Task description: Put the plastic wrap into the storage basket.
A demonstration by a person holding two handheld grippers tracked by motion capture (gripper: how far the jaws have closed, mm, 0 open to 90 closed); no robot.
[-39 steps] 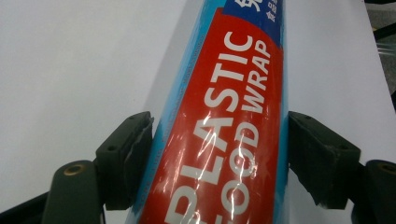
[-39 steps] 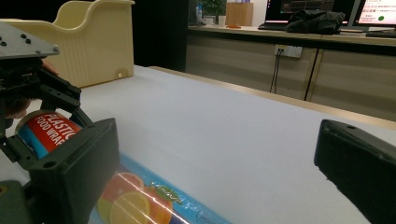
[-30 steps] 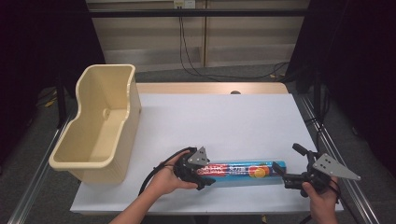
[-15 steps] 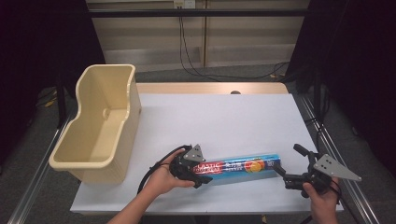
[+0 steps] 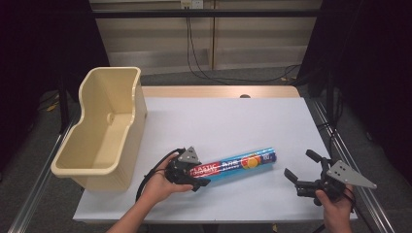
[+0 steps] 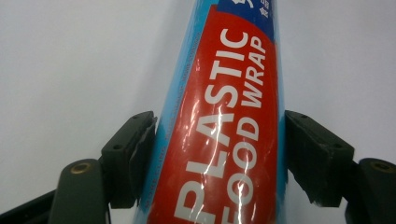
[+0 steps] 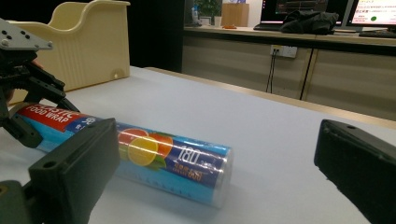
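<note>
A roll of plastic food wrap (image 5: 235, 164), blue with a red label, lies on the white table (image 5: 228, 121) near its front edge. My left gripper (image 5: 198, 174) is shut on the roll's red left end; in the left gripper view the roll (image 6: 224, 116) runs up between the two black jaws of the gripper (image 6: 217, 135). My right gripper (image 5: 300, 164) stands open just off the roll's right end, apart from it. In the right gripper view the roll (image 7: 173, 158) lies ahead between the wide-spread jaws of the right gripper (image 7: 219, 144), and the left gripper (image 7: 28, 93) shows at the far left.
A tall cream plastic bin (image 5: 138, 111) stands on the table's left side, close to the left hand; it appears again as the bin (image 7: 88, 42) behind the roll. Cables hang behind the table's far edge (image 5: 218, 91).
The left gripper has pulled the roll leftward across the table. The gap between the roll's right end and the open right gripper has widened; the right gripper has hardly moved.
</note>
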